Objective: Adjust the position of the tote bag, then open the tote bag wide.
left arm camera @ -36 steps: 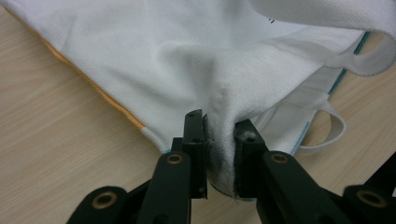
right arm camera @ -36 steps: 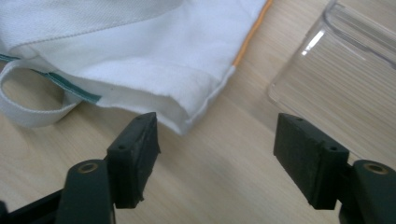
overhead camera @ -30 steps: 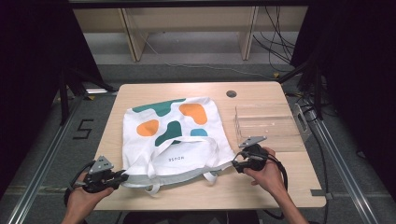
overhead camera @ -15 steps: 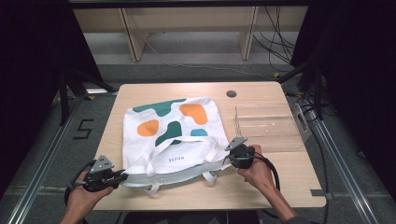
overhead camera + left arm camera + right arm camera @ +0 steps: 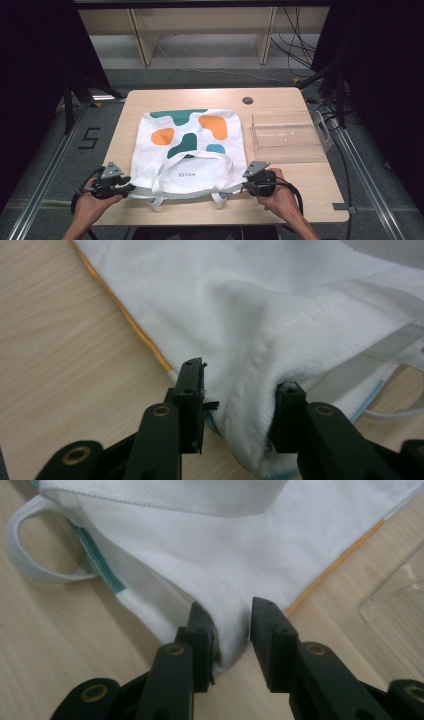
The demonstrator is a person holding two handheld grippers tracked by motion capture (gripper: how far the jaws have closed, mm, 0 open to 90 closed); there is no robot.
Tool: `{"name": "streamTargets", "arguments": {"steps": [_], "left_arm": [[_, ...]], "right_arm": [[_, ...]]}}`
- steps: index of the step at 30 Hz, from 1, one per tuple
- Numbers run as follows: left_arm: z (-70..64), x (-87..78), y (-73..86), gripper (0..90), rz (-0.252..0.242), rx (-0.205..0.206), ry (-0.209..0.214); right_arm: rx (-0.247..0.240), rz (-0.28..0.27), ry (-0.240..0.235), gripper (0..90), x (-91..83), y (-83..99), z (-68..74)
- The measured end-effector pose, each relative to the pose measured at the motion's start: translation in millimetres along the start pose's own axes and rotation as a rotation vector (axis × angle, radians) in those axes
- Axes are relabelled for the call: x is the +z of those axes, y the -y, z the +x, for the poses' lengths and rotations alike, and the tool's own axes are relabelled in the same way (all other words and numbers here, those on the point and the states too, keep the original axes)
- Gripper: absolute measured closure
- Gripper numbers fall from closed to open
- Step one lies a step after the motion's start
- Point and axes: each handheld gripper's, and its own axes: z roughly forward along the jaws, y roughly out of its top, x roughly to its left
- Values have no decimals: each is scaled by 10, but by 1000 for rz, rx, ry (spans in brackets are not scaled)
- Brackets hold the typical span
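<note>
A white tote bag (image 5: 190, 145) with green, orange and blue patches lies flat on the wooden table (image 5: 150, 102), its mouth and handles (image 5: 155, 186) toward me. My left gripper (image 5: 129, 188) is at the bag's near left corner. In the left gripper view, bunched white cloth (image 5: 260, 340) is pinched between the jaws of that gripper (image 5: 240, 407). My right gripper (image 5: 244, 186) is at the near right corner. Its own view shows the gripper (image 5: 232, 630) shut on a fold of the bag (image 5: 240, 560), with a handle loop (image 5: 25, 565) lying to the left.
A clear plastic box (image 5: 286, 136) stands just right of the bag and shows as a transparent edge (image 5: 400, 625) in the right gripper view. A round cable hole (image 5: 247, 100) sits near the table's far edge. Bare wood runs along the near edge.
My right gripper has moved left and toward me, from beside the clear box to the bag's near right corner, and closed on the cloth. The left gripper has stayed at its corner.
</note>
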Motion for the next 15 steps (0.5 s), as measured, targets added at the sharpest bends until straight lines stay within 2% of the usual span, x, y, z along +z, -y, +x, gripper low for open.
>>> {"name": "streamTargets", "arguments": {"steps": [1,2,3,4,5,7,8,9,10,12,14,15], "left_arm": [[18,17,-13,651,9,14,-4],[47,43,-26,702,11,10,14],[49,64,-28,764,12,-12,27],[62,53,-32,799,31,13,17],[59,58,-32,828,31,12,20],[43,64,-31,842,14,1,13],[49,23,-38,854,19,26,13],[39,16,-37,855,2,19,16],[48,-3,-39,856,8,21,23],[44,-23,-39,857,2,-8,39],[38,-36,-43,857,8,-4,42],[25,-46,-46,857,5,-2,39]], "right_arm": [[-9,5,8,704,66,-33,-4],[-15,20,4,725,87,-48,-11],[-28,16,5,764,100,-52,-23],[-55,-7,15,797,115,-49,-37],[-20,-2,-1,813,84,-46,-26],[-9,-21,18,825,64,-45,-31],[-9,-26,5,837,8,-68,-40],[-7,-20,-3,837,-17,-77,-33],[-8,-42,5,838,-39,-83,-60],[8,-63,15,838,-76,-85,-67],[9,-65,9,838,-101,-85,-75],[3,-84,3,838,-110,-87,-83]]}}
